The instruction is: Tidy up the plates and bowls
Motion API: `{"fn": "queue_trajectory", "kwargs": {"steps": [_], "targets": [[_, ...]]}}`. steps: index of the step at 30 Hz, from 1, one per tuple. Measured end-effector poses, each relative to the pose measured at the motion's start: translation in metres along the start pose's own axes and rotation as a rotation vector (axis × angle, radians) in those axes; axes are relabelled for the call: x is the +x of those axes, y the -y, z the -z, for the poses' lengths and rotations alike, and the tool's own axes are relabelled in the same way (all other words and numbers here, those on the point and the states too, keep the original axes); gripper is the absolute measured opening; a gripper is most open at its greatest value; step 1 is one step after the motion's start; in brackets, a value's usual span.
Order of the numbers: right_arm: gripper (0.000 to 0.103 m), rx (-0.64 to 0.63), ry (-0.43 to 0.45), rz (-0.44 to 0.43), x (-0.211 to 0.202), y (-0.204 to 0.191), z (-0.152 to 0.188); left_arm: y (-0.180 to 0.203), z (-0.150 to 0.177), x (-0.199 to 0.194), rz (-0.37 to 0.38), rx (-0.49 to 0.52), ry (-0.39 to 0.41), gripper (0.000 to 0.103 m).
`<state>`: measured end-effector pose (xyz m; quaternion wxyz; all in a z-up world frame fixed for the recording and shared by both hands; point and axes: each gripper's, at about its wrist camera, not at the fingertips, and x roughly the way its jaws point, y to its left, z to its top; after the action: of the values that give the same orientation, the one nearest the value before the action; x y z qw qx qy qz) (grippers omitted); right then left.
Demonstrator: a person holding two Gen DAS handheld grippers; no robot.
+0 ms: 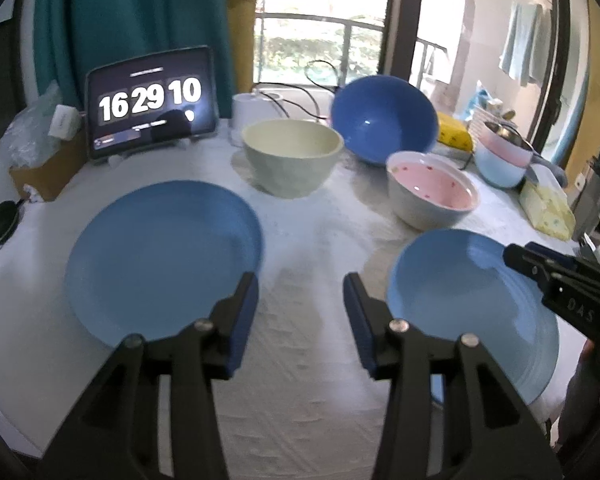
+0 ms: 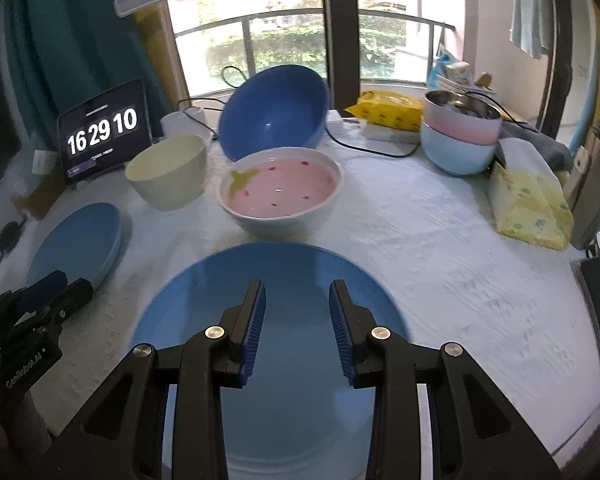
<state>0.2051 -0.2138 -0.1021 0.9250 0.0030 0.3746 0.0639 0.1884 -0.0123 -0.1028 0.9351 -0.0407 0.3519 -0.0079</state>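
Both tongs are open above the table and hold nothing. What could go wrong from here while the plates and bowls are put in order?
1. The big blue bowl stands tilted on its side behind the pink bowl; a nudge could make it roll or fall.
2. The cream bowl, pink bowl and big blue bowl sit close together, so tongs reaching for one may knock another.
3. The right tongs hover over a flat blue plate; its low rim may slip from the pads.

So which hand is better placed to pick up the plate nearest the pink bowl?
Right. Its tongs hang open directly over that plate; the left tongs sit over bare tablecloth between the plates.
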Motion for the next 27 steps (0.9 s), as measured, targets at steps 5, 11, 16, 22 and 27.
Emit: {"fn": "queue_trajectory", "kwargs": {"steps": [5,11,16,22,27], "targets": [[0.035,-0.028,-0.006,-0.012,0.003,-0.019,-0.003,-0.023,-0.003,-0.003,-0.038,-0.028,0.022,0.046],[0.035,-0.063,-0.017,-0.024,0.01,-0.043,-0.007,-0.051,-0.005,-0.004,-0.078,-0.049,0.04,0.046],[0.035,-0.088,-0.029,-0.04,0.018,-0.065,-0.011,-0.073,-0.007,-0.004,-0.105,-0.066,0.05,0.046],[0.035,-0.122,-0.041,-0.056,0.027,-0.088,-0.016,-0.101,-0.008,-0.003,-0.139,-0.093,0.062,0.046],[0.035,-0.154,-0.056,-0.065,0.037,-0.107,-0.02,-0.124,-0.005,0.0,-0.164,-0.12,0.056,0.046]]}}
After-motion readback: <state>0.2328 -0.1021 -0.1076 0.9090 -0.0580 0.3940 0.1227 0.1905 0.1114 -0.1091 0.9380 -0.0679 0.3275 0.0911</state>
